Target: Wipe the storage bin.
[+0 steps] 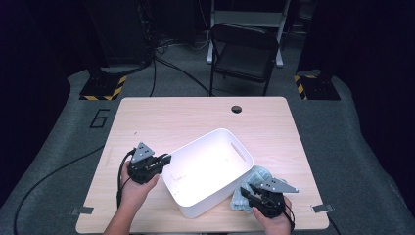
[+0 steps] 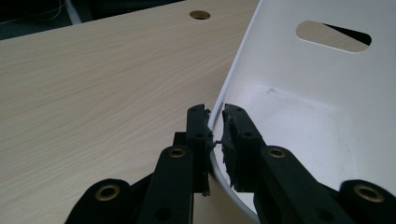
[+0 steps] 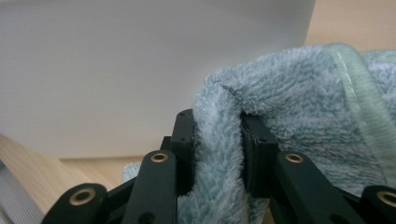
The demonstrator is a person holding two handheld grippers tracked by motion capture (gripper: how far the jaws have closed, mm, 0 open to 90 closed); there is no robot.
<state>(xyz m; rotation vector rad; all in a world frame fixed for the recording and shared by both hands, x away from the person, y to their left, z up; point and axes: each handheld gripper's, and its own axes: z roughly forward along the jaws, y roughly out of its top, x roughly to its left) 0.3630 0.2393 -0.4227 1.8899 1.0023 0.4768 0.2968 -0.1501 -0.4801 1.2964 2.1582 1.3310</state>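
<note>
A single large dark numeral "6" [image 1: 100, 118] is showing on the grey floor [image 1: 58, 142] just beyond the bench's [image 1: 195, 112] far left corner, lying flat and reading upright in the high view. Yellow-and-black hazard stripes [image 1: 103, 91] are running along the edge of a black stand base behind it, carrying no lettering. Nothing else is reading as text.

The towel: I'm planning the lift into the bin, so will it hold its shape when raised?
Probably not. The towel already folds softly between the right gripper jaws, so it should droop. Its fluffy pile suggests light weight and little slipping.
</note>
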